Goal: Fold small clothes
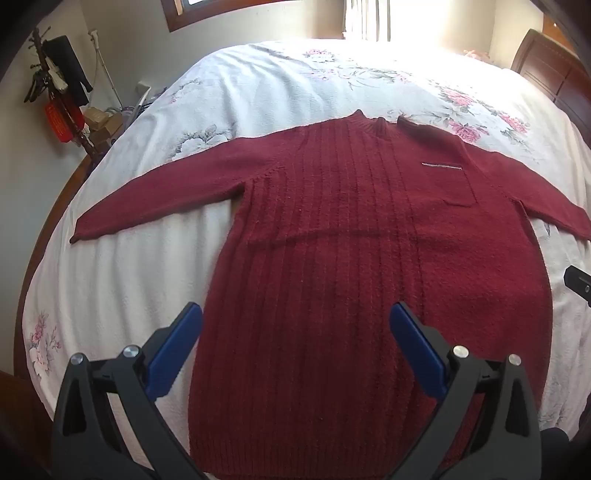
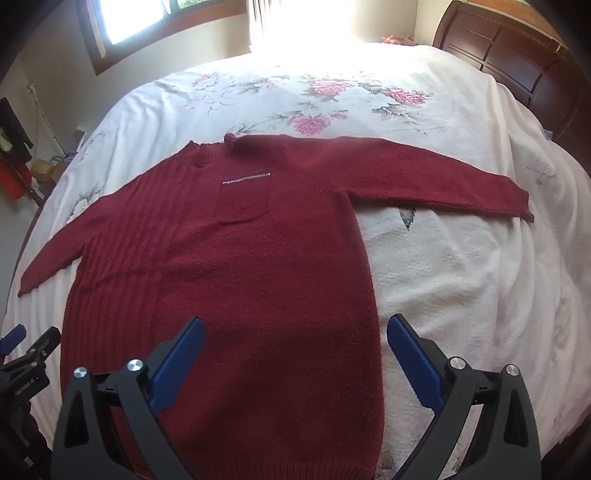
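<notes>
Red sweater (image 1: 332, 229) flat on bedspread (image 1: 258, 85), chest pocket (image 2: 242, 201) seemingly empty

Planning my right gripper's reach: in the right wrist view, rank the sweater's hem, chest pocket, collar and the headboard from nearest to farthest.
From the right gripper:
1. Hem, just below the fingers.
2. Chest pocket, mid-sweater, slightly left.
3. Collar, beyond the pocket.
4. Headboard, far right.

Window (image 2: 136, 18) glare — fisheye-warped edges

White floral bedspread (image 2: 369, 92) over a bed, dark wooden headboard (image 2: 517, 62) at right, sunlit window (image 2: 140, 18), cluttered coat stand (image 1: 62, 88) at left
</notes>
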Demonstrator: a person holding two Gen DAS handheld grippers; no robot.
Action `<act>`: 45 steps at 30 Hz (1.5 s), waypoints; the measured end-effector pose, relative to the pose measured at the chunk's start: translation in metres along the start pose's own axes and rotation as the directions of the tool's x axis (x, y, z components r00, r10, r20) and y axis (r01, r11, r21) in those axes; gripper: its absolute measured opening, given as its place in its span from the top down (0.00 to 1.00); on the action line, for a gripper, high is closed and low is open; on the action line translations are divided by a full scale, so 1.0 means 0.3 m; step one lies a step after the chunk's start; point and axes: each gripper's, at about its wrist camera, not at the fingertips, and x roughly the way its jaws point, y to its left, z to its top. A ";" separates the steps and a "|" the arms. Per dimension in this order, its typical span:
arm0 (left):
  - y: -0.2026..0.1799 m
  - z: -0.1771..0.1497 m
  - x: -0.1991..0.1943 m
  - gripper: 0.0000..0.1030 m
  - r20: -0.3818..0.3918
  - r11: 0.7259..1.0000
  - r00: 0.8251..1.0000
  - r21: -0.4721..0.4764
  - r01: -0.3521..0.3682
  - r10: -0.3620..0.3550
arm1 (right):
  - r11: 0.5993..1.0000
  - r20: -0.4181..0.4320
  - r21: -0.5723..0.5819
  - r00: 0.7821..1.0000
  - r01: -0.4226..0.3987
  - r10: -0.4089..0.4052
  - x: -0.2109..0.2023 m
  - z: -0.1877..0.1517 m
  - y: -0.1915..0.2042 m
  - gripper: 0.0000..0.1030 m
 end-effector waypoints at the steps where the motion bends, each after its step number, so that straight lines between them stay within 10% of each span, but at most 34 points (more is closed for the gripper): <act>1: 0.000 0.001 0.000 0.03 0.000 1.000 1.000 0.000 -0.001 0.001 | 1.000 0.000 0.000 1.000 0.000 0.000 0.000 0.001 -0.001 0.04; 45: 0.008 -0.005 0.004 0.03 0.007 1.000 1.000 -0.007 -0.010 0.010 | 0.999 -0.006 -0.012 0.999 0.034 -0.034 0.014 -0.001 -0.013 0.04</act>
